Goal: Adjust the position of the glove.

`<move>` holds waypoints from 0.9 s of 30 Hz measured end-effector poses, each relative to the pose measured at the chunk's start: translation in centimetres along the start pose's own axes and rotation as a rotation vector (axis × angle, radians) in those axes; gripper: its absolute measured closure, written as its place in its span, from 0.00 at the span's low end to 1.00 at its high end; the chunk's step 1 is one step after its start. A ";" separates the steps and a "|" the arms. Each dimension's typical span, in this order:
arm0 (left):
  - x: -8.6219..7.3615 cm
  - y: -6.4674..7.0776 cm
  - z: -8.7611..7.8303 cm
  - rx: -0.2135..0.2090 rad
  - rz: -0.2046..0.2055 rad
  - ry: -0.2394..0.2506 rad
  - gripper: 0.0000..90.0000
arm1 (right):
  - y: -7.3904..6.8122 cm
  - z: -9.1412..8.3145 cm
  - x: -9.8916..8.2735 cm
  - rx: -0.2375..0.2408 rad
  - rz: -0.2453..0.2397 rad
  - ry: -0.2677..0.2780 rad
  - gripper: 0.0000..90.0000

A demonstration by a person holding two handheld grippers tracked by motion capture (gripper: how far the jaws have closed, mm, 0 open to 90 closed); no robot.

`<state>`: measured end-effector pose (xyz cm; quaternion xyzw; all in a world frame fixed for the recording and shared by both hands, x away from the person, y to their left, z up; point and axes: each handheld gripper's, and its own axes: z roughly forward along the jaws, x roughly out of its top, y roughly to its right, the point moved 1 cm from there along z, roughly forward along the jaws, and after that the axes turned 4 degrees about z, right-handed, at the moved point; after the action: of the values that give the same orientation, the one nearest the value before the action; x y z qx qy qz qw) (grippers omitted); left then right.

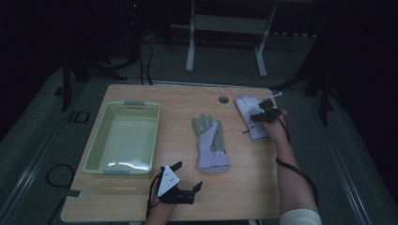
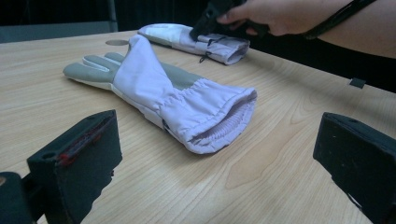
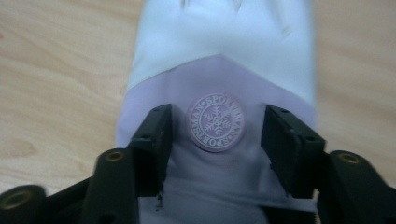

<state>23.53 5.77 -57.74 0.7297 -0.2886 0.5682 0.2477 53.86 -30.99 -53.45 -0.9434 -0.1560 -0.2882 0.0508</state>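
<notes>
Far glove (image 1: 248, 115), lying at the table's (image 1: 244, 187) two o'clock corner, is straddled by the half-open right gripper (image 3: 215, 133), whose jaws are lowered either side of its round badge (image 3: 215, 122) without pressing. Soft, limp fabric is judged light and prone to bunching, so the cuff side is best pinched; the near glove (image 1: 211, 140) lies at centre, the basket (image 1: 101, 145) at nine o'clock.

We seem to be in a dark lab or studio: a lone wooden table (image 1: 234, 197) on grey carpet (image 1: 42, 140), cables (image 1: 56, 176), metal stands (image 1: 190, 42) behind.
</notes>
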 end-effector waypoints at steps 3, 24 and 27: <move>0.0 0.0 0.0 0.003 0.002 -0.001 0.01 | 0.6 0.2 -0.3 0.060 0.047 0.003 0.59; 0.0 -0.1 0.0 0.001 -0.007 -0.003 0.01 | -0.1 -9.4 -0.4 0.110 0.165 0.133 0.89; 0.0 -0.1 0.0 0.002 -0.007 -0.006 0.01 | -1.1 -10.7 -1.8 0.110 0.154 0.143 0.89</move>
<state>23.62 5.80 -57.74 0.7327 -0.2863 0.5652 0.2483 46.45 -32.41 -45.54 -0.9254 -0.0947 -0.3409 0.1357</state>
